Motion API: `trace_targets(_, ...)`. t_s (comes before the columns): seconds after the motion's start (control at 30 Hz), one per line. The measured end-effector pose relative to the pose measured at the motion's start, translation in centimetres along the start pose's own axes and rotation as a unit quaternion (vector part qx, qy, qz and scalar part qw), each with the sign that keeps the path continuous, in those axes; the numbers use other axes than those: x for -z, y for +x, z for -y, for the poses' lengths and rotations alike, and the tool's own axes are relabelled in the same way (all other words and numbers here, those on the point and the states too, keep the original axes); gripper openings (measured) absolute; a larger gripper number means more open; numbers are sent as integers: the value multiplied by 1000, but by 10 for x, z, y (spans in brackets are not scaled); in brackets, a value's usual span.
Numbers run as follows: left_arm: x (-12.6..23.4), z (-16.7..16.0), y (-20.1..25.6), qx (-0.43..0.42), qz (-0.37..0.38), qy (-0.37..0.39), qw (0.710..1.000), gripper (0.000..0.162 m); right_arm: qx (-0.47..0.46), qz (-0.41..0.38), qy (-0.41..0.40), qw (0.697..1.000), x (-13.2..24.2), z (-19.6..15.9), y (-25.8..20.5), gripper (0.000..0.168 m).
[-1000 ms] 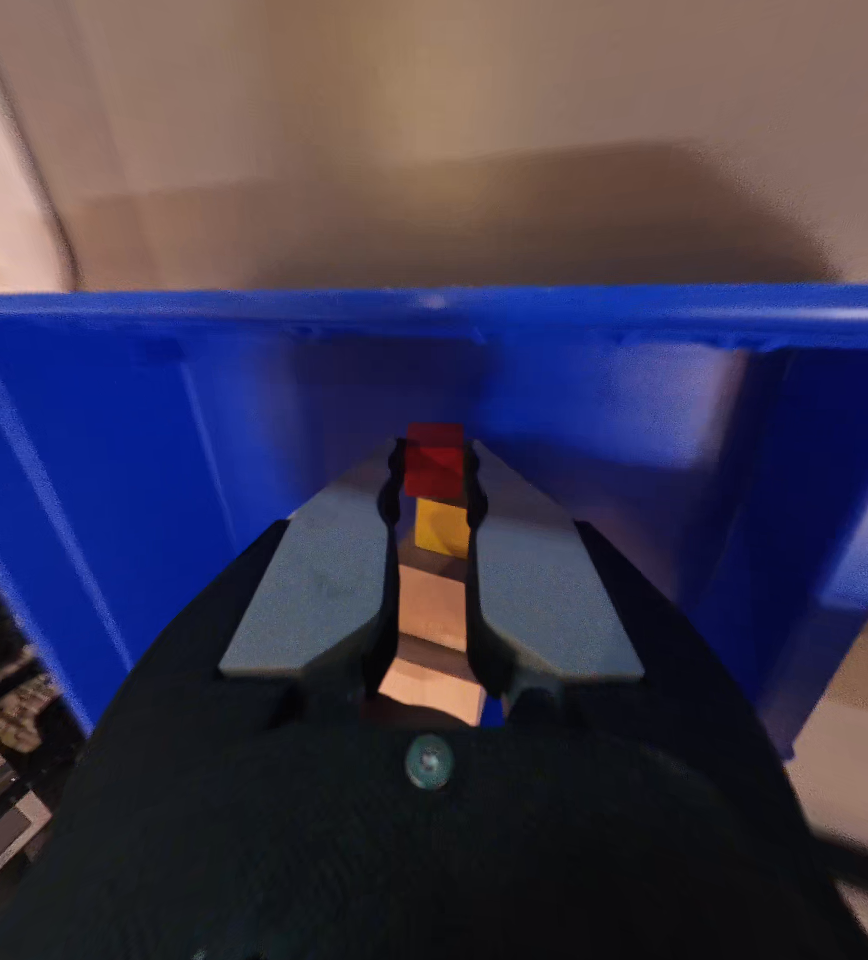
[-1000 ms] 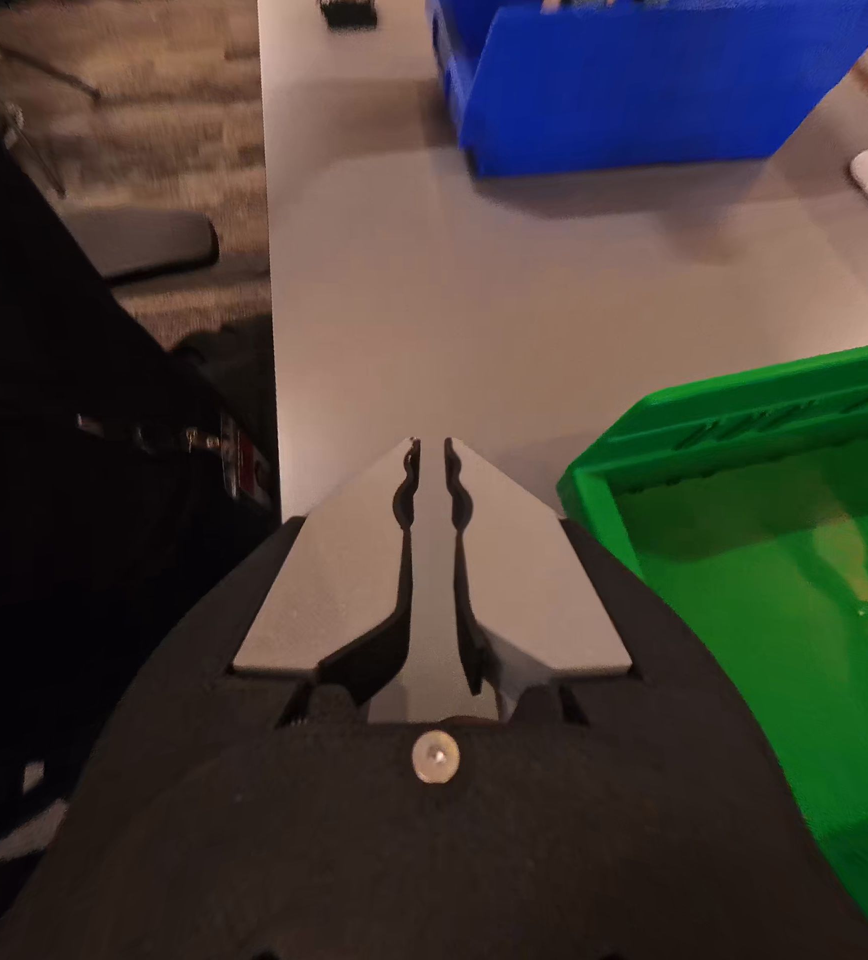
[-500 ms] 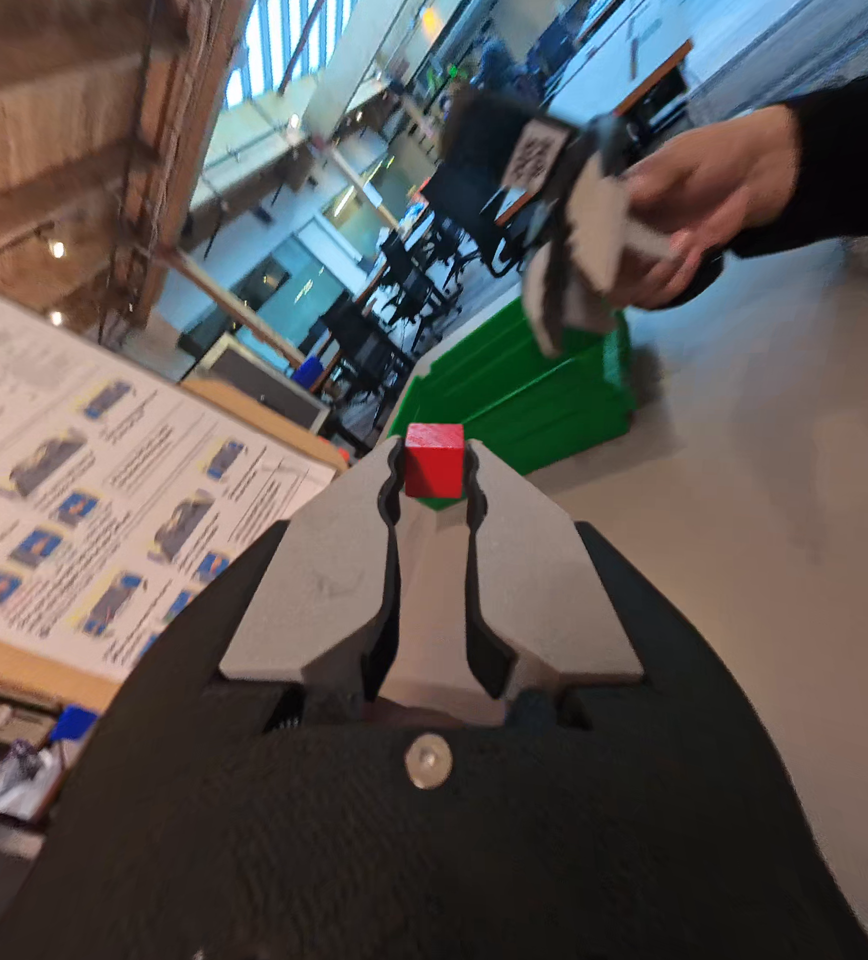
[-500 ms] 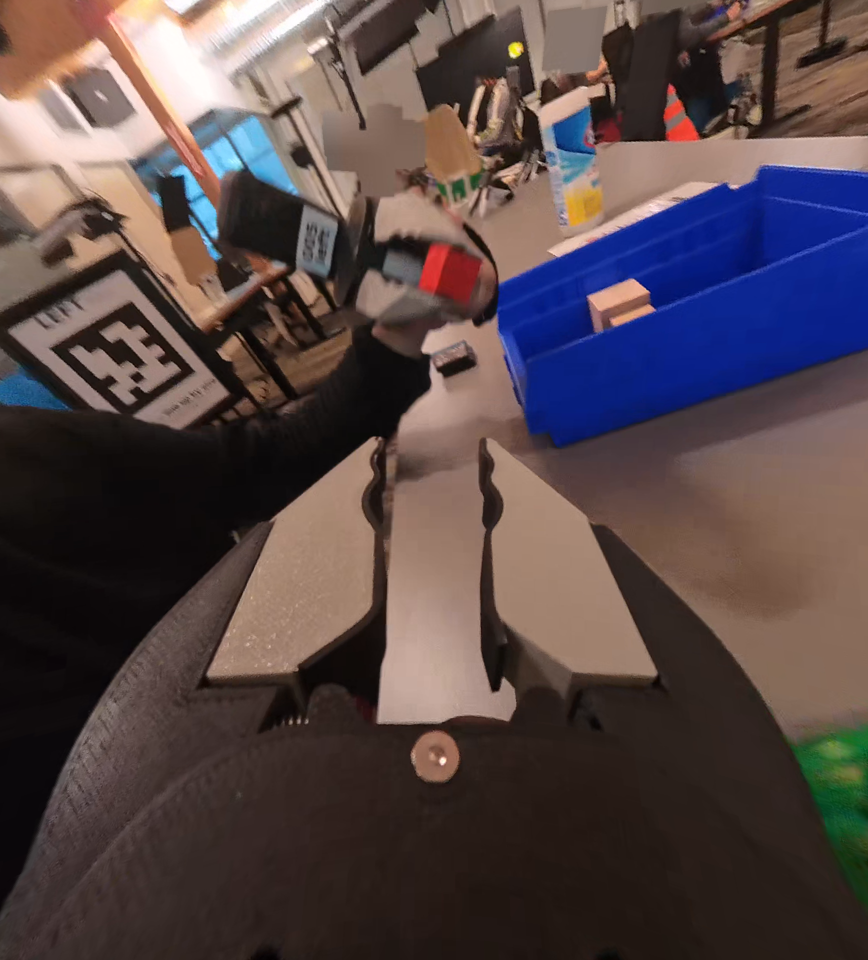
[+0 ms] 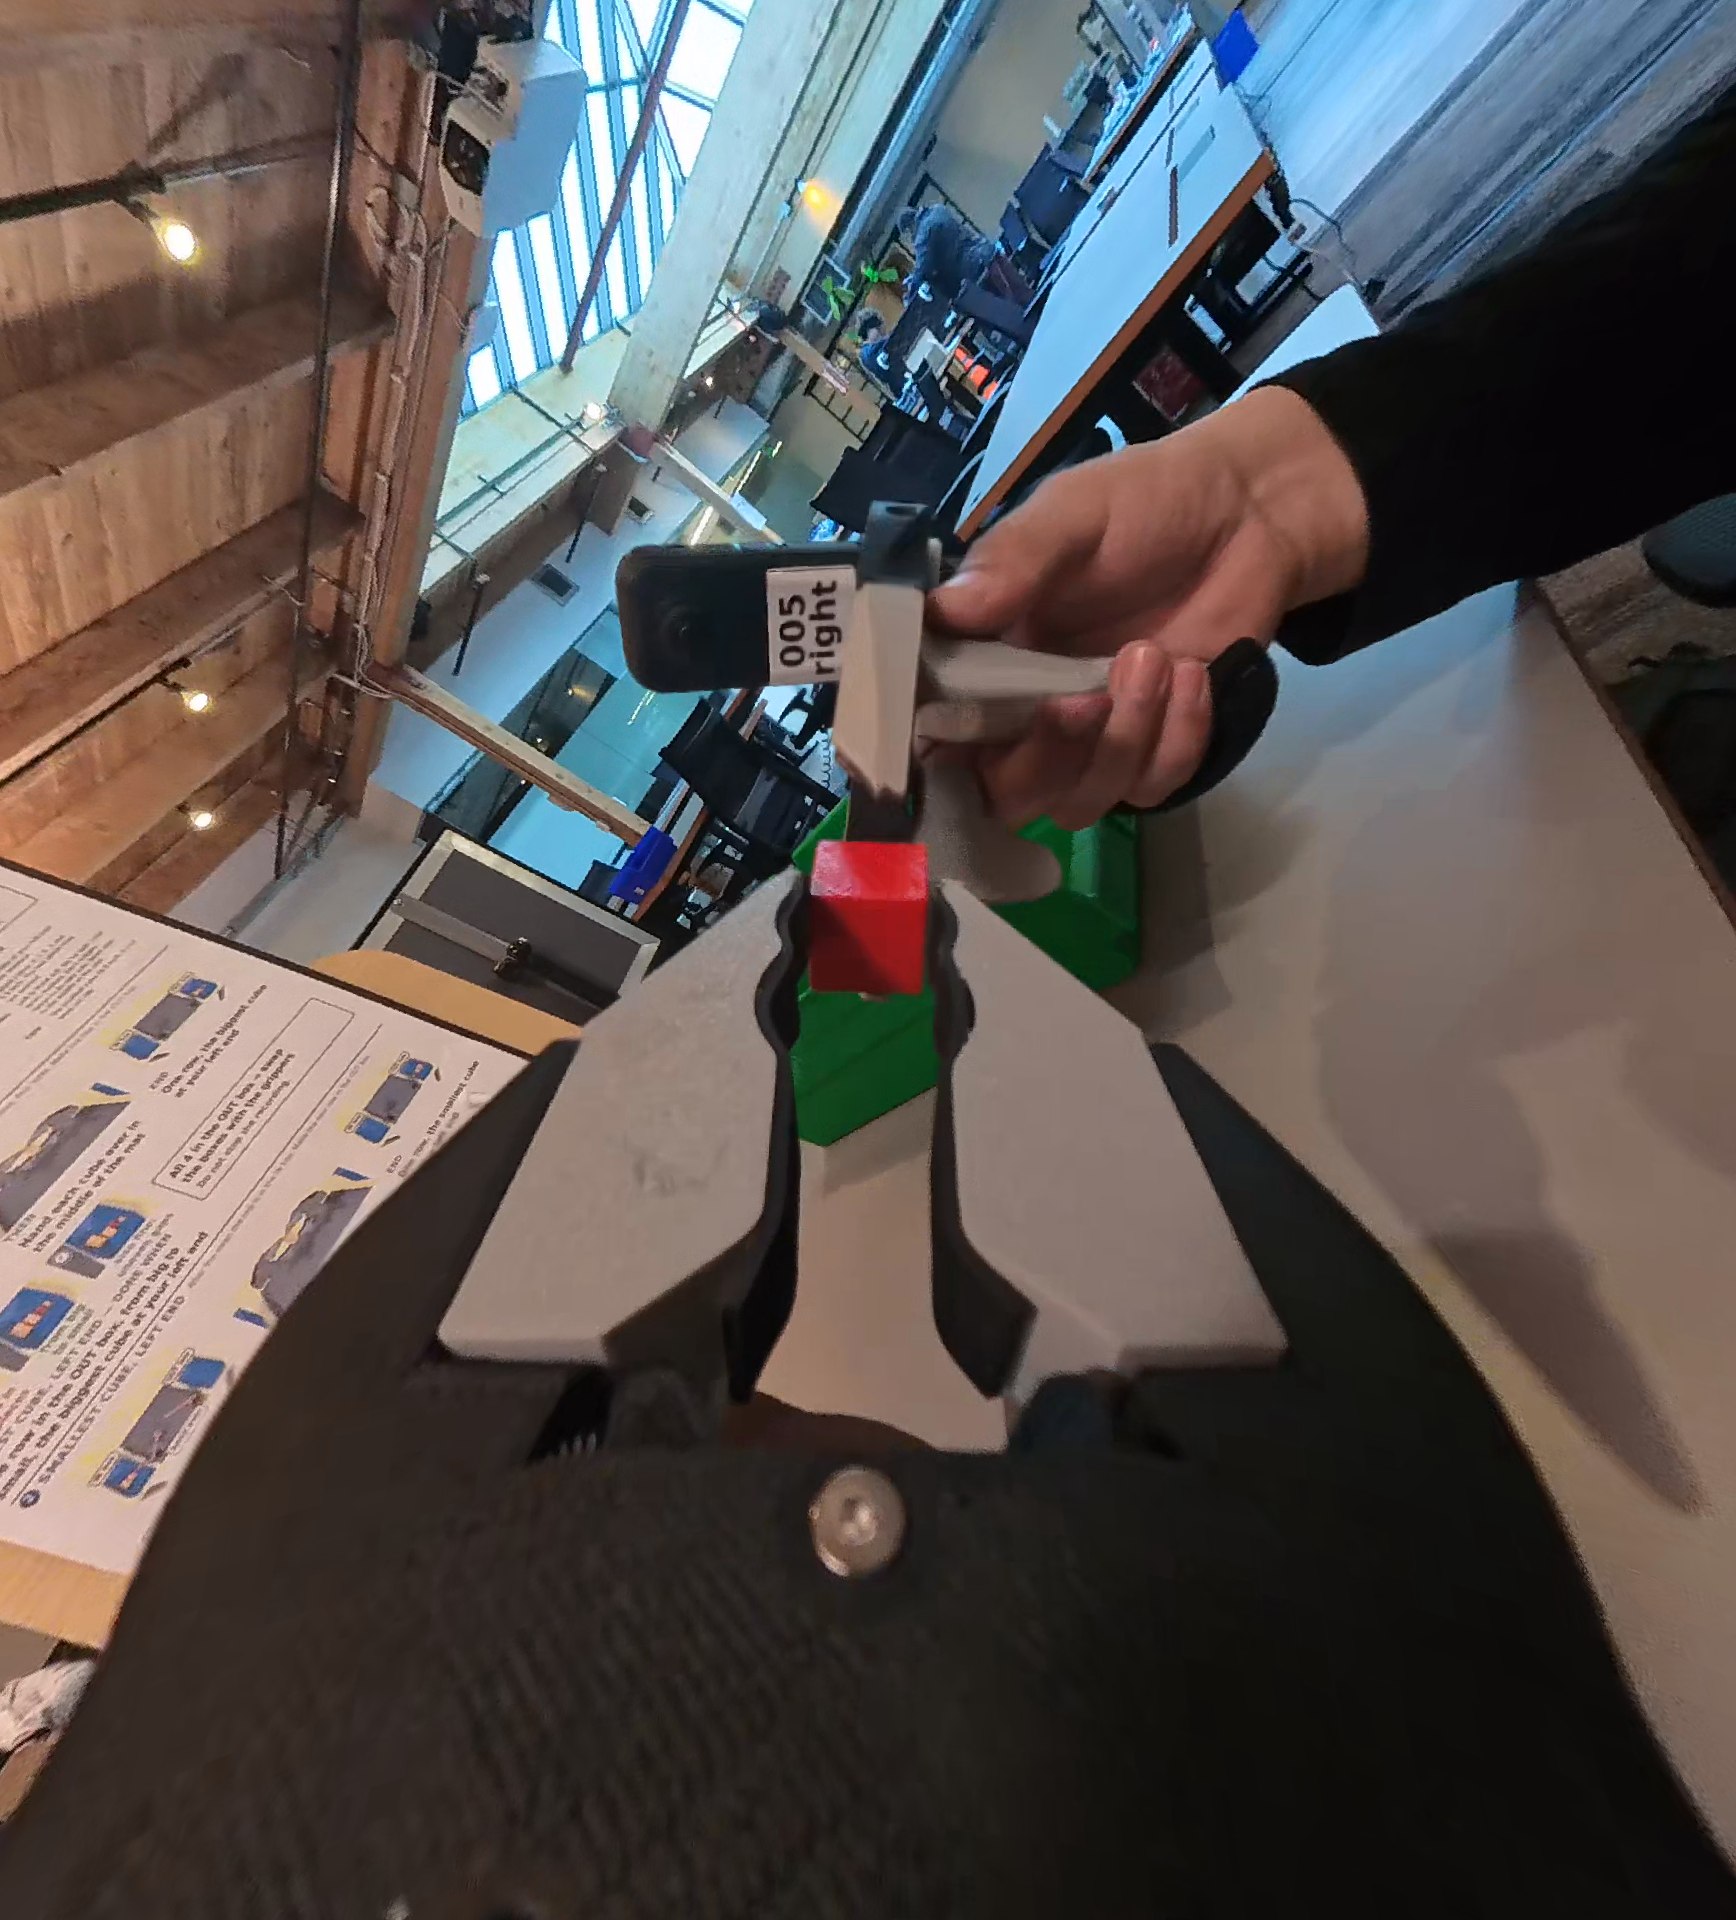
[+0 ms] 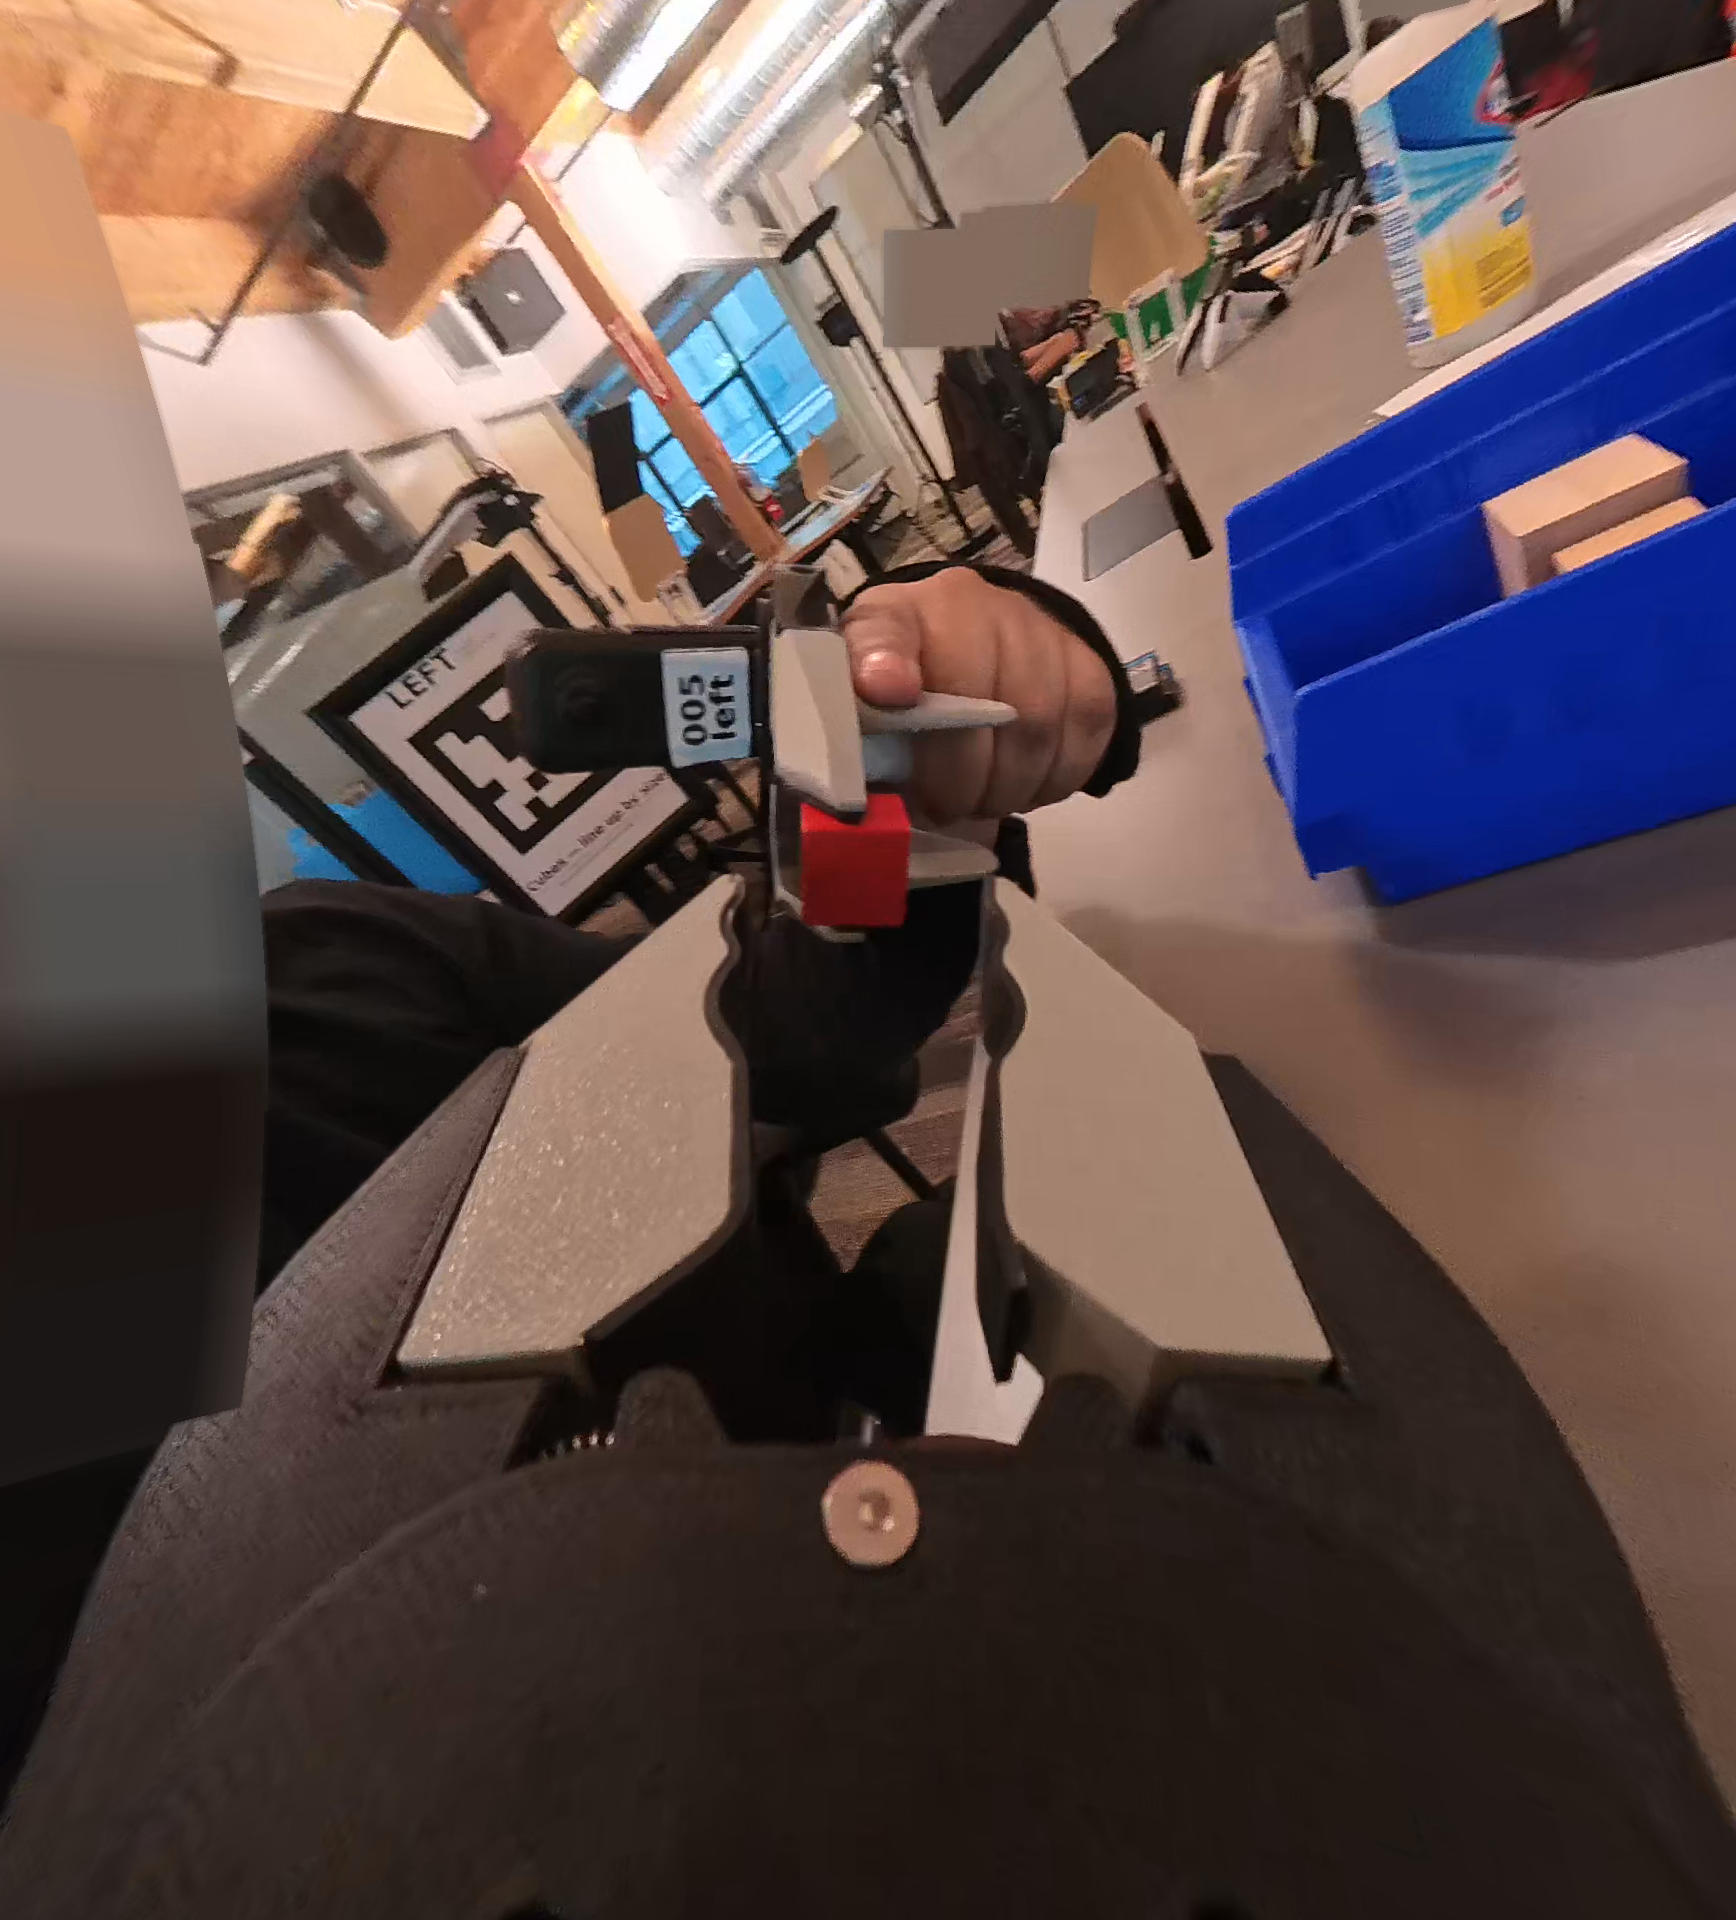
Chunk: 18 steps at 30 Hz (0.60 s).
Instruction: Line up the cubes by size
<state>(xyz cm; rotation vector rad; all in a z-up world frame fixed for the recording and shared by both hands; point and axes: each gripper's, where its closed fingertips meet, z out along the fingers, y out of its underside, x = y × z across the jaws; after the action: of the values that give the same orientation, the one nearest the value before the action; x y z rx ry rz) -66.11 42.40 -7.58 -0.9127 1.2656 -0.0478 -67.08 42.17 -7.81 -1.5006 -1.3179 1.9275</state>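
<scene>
left hand-held gripper point(image 5: 869, 914): clenching the red cube at the very tips of its flat grey fingers, held up in the air above the worktop; black ribbed body behind.
red cube point(image 5: 866, 914): glossy painted block, sharp edges, sitting pinched between the wavy notched fingertips; also showing in the right wrist view point(image 6: 853, 864).
right hand-held gripper point(image 6: 859, 925): released, grey wedge-shaped fingers standing apart with nothing between them, pointing toward the left one; the cube is floating just beyond its tips, not touching.
hands: a left hand point(image 6: 989, 707) and a right hand point(image 5: 1134, 613), each with a dark sleeve, are squeezing the gripper handles.
blue bin point(image 6: 1529, 707): smooth plastic, rectangular, with a divider, resting on the worktop to the right.
wooden blocks point(image 6: 1581, 525): two pale bare-wood cubes sitting side by side inside the blue bin.
green bin point(image 5: 1092, 935): shiny plastic, lying behind the red cube, partly hidden.
worktop point(image 6: 1466, 1091): matte grey, flat.
instruction sheet point(image 5: 116, 1195): printed paper on a board at the left.
</scene>
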Motion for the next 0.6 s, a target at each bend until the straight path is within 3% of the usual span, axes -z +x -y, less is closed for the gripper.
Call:
trace_targets(0.13, -3, -3, 3, -4, -3, -5, 1000, 19, 2, 0, -8, 1000, -5, -3, 0, 37)
trace_targets(0.2, -6, -5, 5, -7, -6, -7, 1000, 20, 4, -3, -17, 1000, -8, -7, 3, 20)
trace_targets(0.43, -6, -18, -1, 17, 11, -25, 999, 19, 31, -33, -16, 999, 6, -1, 7, 19)
trace_targets(0.47, -2, -20, -5, 21, 22, -24, 999, 10, 44, -41, -13, 998, 17, 4, 5, 19)
trace_targets(0.53, 7, -23, -13, 37, 33, -28, 998, 0, 95, -117, -16, 989, 53, 20, 16, 18)
trace_targets(0.6, 16, -28, -19, 50, 34, -39, 997, 0, 168, -274, -64, 945, 111, 32, 54, 18)
